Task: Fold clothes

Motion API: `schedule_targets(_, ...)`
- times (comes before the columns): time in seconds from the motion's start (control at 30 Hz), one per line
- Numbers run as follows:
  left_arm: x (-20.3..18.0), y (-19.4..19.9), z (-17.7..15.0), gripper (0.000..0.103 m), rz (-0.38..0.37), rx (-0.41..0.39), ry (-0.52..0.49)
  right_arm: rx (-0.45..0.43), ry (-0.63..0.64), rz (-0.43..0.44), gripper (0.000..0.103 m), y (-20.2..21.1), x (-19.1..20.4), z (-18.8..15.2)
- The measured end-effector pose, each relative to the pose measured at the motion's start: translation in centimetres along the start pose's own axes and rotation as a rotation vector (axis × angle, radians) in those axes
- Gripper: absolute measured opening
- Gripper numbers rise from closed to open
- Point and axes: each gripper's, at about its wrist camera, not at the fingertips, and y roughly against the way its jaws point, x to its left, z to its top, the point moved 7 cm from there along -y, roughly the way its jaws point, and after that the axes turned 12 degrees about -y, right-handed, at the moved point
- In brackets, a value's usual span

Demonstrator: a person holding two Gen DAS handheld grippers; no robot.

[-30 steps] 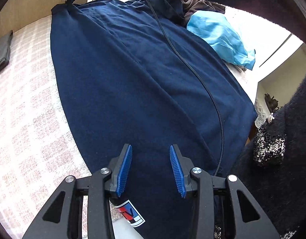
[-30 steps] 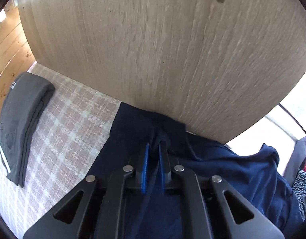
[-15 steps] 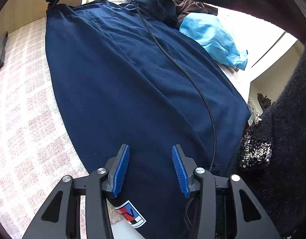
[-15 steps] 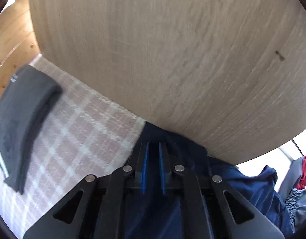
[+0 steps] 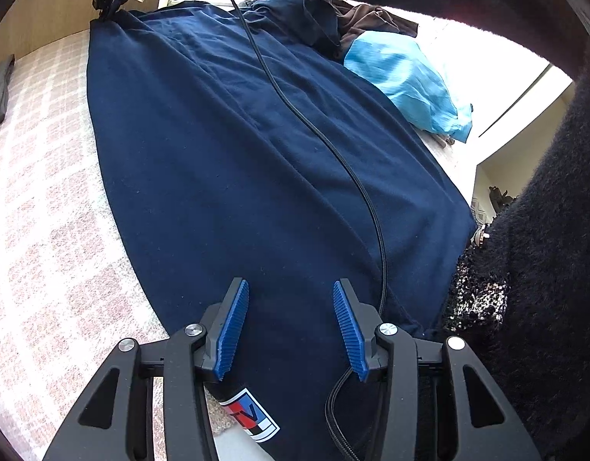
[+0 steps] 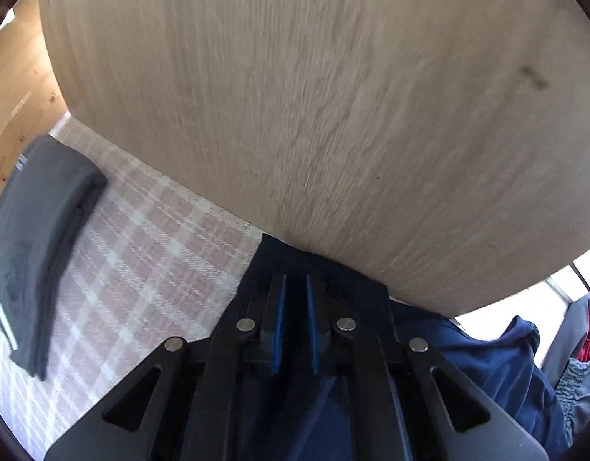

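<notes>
Right gripper (image 6: 294, 322) clenched on navy garment (image 5: 256, 161) far corner, now pulled closer to the wooden board (image 6: 333, 96); cloth taut. Left gripper (image 5: 291, 326) released, hovering above near hem. Spreading nearly done.

Left cam sits low, looking along the navy shirt (image 5: 256, 161) toward the headboard; right cam's up close against that headboard (image 6: 333, 115). Both catch the shirt.

Left gripper (image 5: 291, 326) gapes wide above the navy garment (image 5: 256, 161); right gripper (image 5: 106, 7) pinches its far corner
</notes>
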Motion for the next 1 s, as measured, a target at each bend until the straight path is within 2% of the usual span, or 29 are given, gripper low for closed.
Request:
schedule_targets(0.03, 0.0, 0.0, 0.0, 0.044, 0.001, 0.0, -0.001, -0.014, -0.025, 0.051, 0.011, 1.7, -0.3, -0.4)
schedule_targets(0.1, -0.1, 0.0, 0.0, 0.044, 0.004, 0.001, -0.009, 0.009, -0.035, 0.075, 0.011, 3.8, -1.0, -1.7)
schedule_targets(0.17, -0.2, 0.0, 0.0, 0.044, 0.008, 0.001, -0.016, 0.058, -0.026, 0.035, 0.011, 3.4, -1.5, -2.8)
schedule_targets(0.2, -0.2, 0.0, 0.0, 0.045, 0.011, 0.002, -0.019, 0.112, -0.02, -0.01, 0.011, 2.0, -1.9, -3.2)
schedule_targets(0.23, -0.2, 0.1, 0.0, 0.045, 0.013, 0.002, -0.022, 0.121, -0.012, -0.043, 0.011, 1.2, -2.2, -3.4)
schedule_targets(0.3, -0.3, 0.2, 0.0, 0.045, 0.03, 0.01, -0.026, 0.086, -0.02, -0.064, 0.011, 0.6, -2.6, -3.2)
schedule_targets(0.37, -0.4, 0.3, 0.0, 0.045, 0.048, 0.018, -0.029, 0.054, -0.061, -0.024, 0.013, 1.5, -2.7, -3.3)
schedule_targets(0.43, -1.1, 0.8, 0.2, 0.045, 0.064, 0.0, -0.042, 0.057, -0.029, 0.018, 0.014, 2.0, -1.8, -4.9)
schedule_targets(0.5, -2.0, 1.4, 0.6, 0.045, 0.068, -0.03, -0.055, 0.095, 0.028, 0.044, 0.014, 0.6, -0.5, -7.6)
schedule_targets(0.57, -3.3, 1.4, 0.9, 0.045, 0.027, -0.052, -0.057, 0.143, 0.086, 0.045, 0.017, -1.6, 0.6, -10.3)
schedule_targets(0.6, -3.8, 0.9, 0.8, 0.045, 0.011, -0.041, -0.06, 0.156, 0.093, 0.025, 0.02, -2.9, 0.5, -10.9)
schedule_targets(0.7, -4.6, -0.9, -0.4, 0.044, 0.048, 0.029, -0.096, 0.155, 0.067, -0.017, 0.023, -5.6, -0.4, -11.8)
schedule_targets(0.77, -4.9, -0.4, -0.6, 0.044, 0.075, 0.035, -0.095, 0.125, 0.025, 0.013, 0.023, -3.8, -1.7, -11.7)
schedule_targets(0.87, -5.2, 1.8, -0.5, 0.044, 0.096, -0.006, -0.046, 0.023, 0.012, 0.066, 0.023, 3.1, -5.0, -12.4)
schedule_targets(0.93, -6.3, 2.7, -0.2, 0.044, 0.106, -0.044, -0.032, -0.022, -0.018, 0.111, 0.028, 6.6, -7.6, -14.3)
schedule_targets(1.0, -7.6, 1.5, 0.1, 0.044, 0.129, -0.047, -0.025, -0.033, -0.033, 0.137, 0.034, 8.4, -10.2, -17.4)
